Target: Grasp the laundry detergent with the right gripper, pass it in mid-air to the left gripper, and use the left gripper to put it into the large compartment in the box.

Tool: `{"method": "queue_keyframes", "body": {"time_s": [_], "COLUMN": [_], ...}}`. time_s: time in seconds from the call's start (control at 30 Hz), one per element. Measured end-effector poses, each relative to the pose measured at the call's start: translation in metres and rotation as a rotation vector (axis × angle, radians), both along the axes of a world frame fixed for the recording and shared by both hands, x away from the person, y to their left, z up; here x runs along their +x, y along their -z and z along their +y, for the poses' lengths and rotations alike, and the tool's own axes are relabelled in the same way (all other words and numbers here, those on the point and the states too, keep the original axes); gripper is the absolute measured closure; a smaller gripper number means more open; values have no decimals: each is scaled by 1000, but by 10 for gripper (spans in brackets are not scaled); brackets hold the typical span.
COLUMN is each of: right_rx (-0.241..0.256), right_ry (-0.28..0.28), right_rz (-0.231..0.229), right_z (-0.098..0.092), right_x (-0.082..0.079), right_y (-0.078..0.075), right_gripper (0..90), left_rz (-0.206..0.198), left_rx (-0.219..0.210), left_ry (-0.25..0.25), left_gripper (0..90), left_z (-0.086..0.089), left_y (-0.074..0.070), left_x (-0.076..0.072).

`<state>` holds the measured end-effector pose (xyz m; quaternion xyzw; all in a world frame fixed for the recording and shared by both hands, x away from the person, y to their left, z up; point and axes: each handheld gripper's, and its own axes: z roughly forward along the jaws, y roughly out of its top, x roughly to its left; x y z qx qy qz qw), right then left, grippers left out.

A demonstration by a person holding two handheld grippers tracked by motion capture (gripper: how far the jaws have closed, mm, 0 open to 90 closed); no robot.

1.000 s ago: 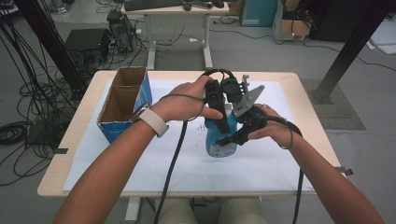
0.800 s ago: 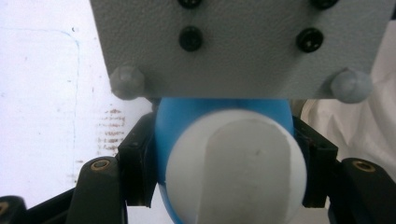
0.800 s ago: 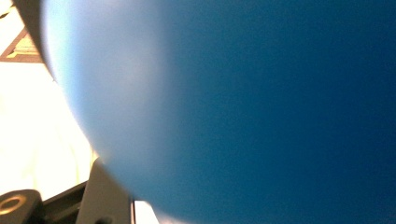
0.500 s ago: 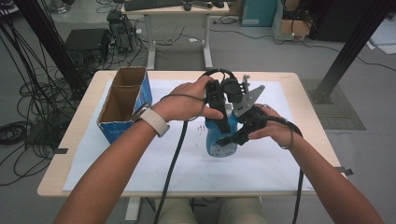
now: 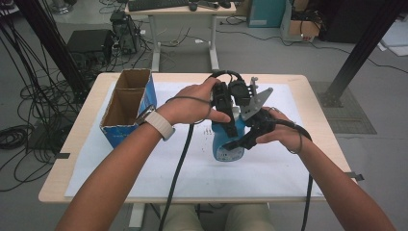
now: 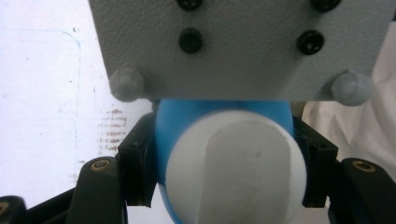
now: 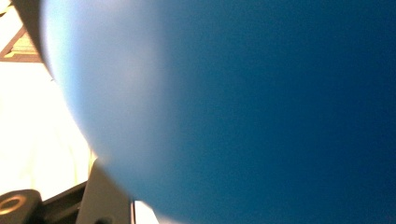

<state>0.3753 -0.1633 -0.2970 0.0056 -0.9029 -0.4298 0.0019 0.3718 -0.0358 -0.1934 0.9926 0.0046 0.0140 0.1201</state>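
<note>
A blue bottle stands on the white sheet near the table's middle. In the left gripper view its white cap faces the camera, with blue body behind. My left gripper comes from above and is shut on the bottle, its jaws pressed on both sides. My right gripper reaches in from the right and closes on the bottle lower down. Its grey plate sits just beyond the left one. The bottle's blue side is right against the right gripper's camera.
An open cardboard box with blue sides and two compartments stands at the table's left. A white sheet covers most of the wooden table. Cables trail from both grippers toward the near edge. Desks and cables lie on the floor beyond.
</note>
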Motion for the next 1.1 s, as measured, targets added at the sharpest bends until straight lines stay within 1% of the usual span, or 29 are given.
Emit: {"method": "queue_keyframes", "body": {"time_s": [0.27, 0.3, 0.33, 0.43, 0.47, 0.5, 0.53, 0.63, 0.67, 0.7, 0.83, 0.97, 1.1], "right_rx": [4, 13, 41, 41, 3, 9, 43, 38, -26, 1, 0, 0, 0], "right_ry": [-1, -15, -47, -47, -2, -12, -49, -47, 11, -2, -1, -3, -3], "right_rz": [-3, -10, -46, -49, -5, -4, -51, -51, 38, -7, -2, -7, -6], "right_z": [-1, -1, 1, 1, -1, -1, 2, 2, -1, 0, 1, 1, 2], "right_x": [0, 1, 4, 4, 0, 0, 5, 4, -3, 0, 0, 1, 1], "right_y": [-1, -1, 0, 0, -2, -1, 0, -1, -3, -2, -2, -2, -2], "right_gripper": [434, 434, 434, 434, 434, 434, 434, 434, 434, 434, 434, 434, 434], "left_rz": [-2, -2, -2, -2, -4, -3, -3, -2, -4, -4, -5, -2, 2], "left_rx": [-4, -4, -3, -3, -3, -2, -2, 0, -2, -2, -4, -8, -2], "left_ry": [-1, -1, -3, -2, -2, -2, -3, -6, -5, -4, -7, -9, -5], "left_gripper": [374, 374, 374, 374, 374, 374, 374, 374, 374, 374, 374, 374, 374], "left_z": [-1, -1, -1, -1, -1, 0, 0, 0, 0, 1, 1, 2, 2], "left_y": [-1, -1, -1, -2, -2, -2, -2, -2, -2, -2, -2, -1, -1], "left_x": [0, 0, 0, 0, 0, 0, 0, 0, 0, 0, 0, 0, 1]}}
